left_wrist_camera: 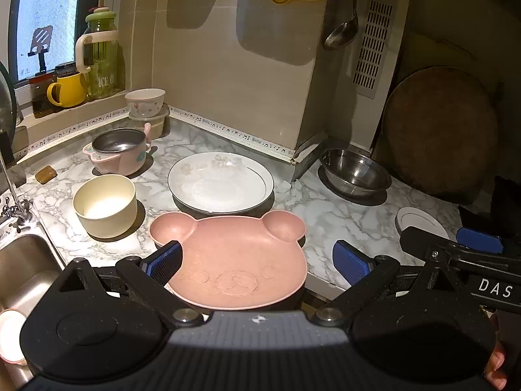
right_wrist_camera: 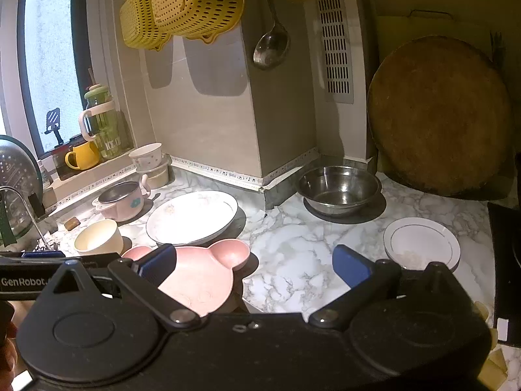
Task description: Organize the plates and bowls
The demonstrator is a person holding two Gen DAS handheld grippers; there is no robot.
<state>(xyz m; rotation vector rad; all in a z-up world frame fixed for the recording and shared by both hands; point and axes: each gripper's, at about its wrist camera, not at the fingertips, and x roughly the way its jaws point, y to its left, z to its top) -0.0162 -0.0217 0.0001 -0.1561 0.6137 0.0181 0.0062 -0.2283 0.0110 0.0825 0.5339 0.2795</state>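
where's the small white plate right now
The small white plate sits on the marble counter at the right, in front of the steel bowl.

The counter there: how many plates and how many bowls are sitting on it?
Plates: 3 - pink bear plate, large white plate, small white plate
Bowls: 4 - cream bowl, steel bowl, pink-cased steel bowl, white patterned bowl
Total: 7
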